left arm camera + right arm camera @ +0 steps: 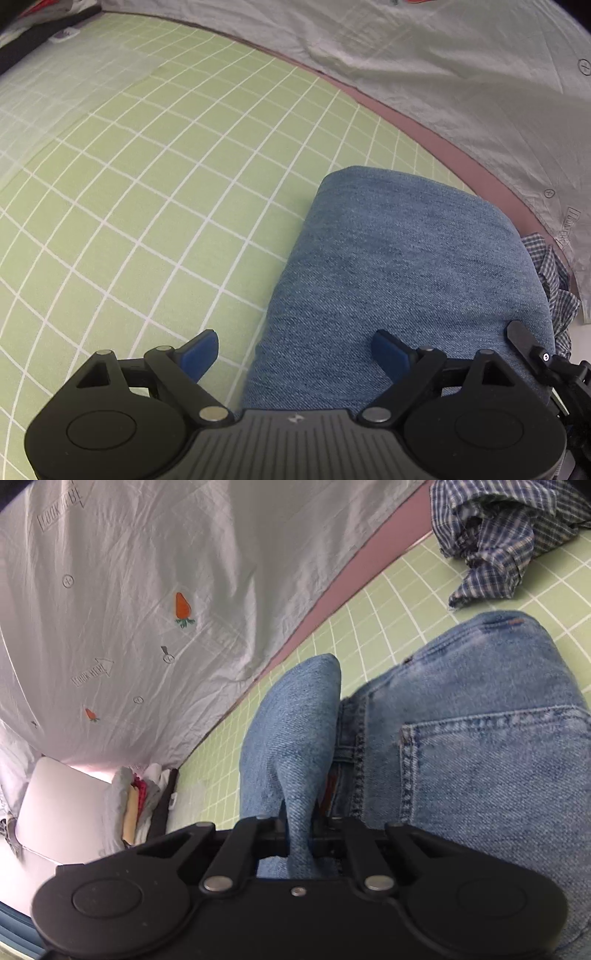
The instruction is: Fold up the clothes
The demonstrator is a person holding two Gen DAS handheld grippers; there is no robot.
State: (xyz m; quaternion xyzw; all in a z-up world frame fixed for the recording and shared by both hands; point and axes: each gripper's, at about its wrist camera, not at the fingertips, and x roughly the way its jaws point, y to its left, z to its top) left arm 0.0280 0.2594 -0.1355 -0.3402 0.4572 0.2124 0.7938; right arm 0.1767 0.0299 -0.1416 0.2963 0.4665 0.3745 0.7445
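Right claw (299, 827) clamped tight on pinched fold of blue denim jeans (472, 760); stitched back pocket (498, 746) just right of the fold. Left claw (295, 350) spread wide, holding nothing, blue pads over folded jeans' edge. Jeans lie on green sheet (129, 192) with white grid lines. Crumpled blue-white checked shirt (506, 539) beyond jeans. Wrinkled pale grey cover (129, 590) alongside, printed with orange carrots, arrow reading "LOOK HERE".
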